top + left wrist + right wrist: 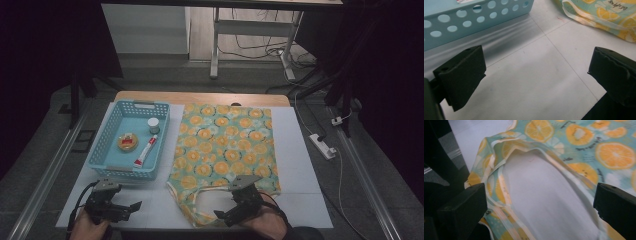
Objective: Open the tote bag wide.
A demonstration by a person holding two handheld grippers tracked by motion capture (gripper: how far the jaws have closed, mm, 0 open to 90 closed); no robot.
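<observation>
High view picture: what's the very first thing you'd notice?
The bright bag with orange slices printed on turquoise lies flat in the middle of the table, its handle loop nearest the open right gripper. Left of it sits a light blue basket holding a red-and-white tube, a round tin and a small jar.

Orange-slice print bag (pixel 225 147) flat on table, handles toward person.
</observation>
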